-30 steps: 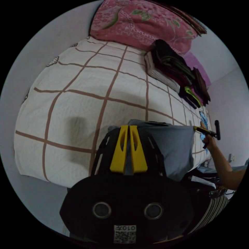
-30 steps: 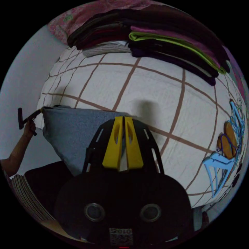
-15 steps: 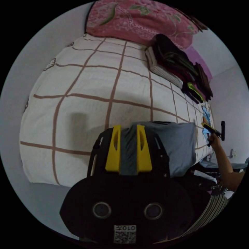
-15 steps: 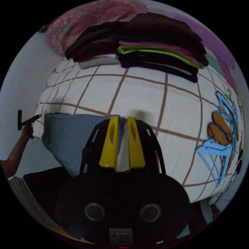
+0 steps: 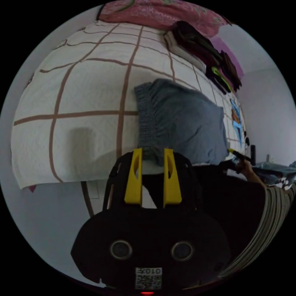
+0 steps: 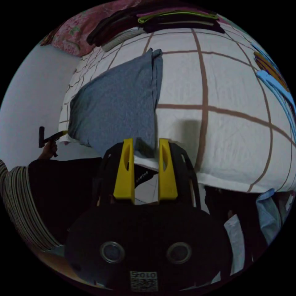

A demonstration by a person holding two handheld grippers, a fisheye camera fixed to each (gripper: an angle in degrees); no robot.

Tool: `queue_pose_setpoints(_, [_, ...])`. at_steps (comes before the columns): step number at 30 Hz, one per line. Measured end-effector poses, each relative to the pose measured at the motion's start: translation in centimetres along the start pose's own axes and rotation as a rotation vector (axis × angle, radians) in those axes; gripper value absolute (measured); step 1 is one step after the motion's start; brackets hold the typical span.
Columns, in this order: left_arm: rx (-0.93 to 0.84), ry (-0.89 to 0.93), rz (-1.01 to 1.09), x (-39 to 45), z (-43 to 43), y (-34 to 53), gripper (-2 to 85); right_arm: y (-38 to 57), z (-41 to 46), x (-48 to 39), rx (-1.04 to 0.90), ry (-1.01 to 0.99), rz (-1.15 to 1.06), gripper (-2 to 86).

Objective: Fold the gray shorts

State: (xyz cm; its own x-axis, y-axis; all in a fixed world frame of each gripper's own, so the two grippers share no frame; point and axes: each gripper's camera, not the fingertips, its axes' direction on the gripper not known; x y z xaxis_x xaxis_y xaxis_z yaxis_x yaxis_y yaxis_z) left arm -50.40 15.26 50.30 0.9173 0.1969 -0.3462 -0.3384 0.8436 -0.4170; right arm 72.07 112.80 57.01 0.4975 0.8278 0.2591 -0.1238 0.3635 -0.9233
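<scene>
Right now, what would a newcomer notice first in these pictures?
The gray shorts lie flat near the edge of the checked bedsheet, with both the left gripper and right gripper open just off their near edge. Behind, folded dark clothes stack along the bed.

The gray shorts (image 5: 182, 123) drape over the bed (image 5: 92, 92) edge, their lower hem hidden. The folded clothes stack (image 6: 160, 20) is cut off by the picture's rim.

I saw a bed (image 5: 92, 80) under a white sheet with brown grid lines, a pink pillow (image 5: 160, 12) at its head, plain pale walls (image 6: 34, 101), dim light.
</scene>
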Motion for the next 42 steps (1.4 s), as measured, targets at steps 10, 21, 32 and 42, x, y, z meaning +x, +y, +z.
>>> queue_pose_setpoints(10, [0.037, -0.076, 0.060, -0.1, 0.2, 1.2, 10.2, 3.3, 5.7, -2.8, -0.014, 0.144, 0.037, 6.2])
queue_pose_setpoints(21, [-0.011, -0.112, 0.054, -1.9, 2.4, 1.2, 9.7, 5.8, 11.9, -4.3, -0.078, 0.094, 0.016, 5.3])
queue_pose_setpoints(32, [0.037, -0.099, -0.100, -4.4, 3.0, 3.1, 12.6, 7.8, 15.2, -11.6, 0.208, 0.242, -0.084, 6.3])
queue_pose_setpoints(42, [0.220, 0.401, -0.518, -10.6, 5.6, 5.9, 13.8, 2.7, 19.8, -23.3, 0.305, 0.129, -0.407, 5.0])
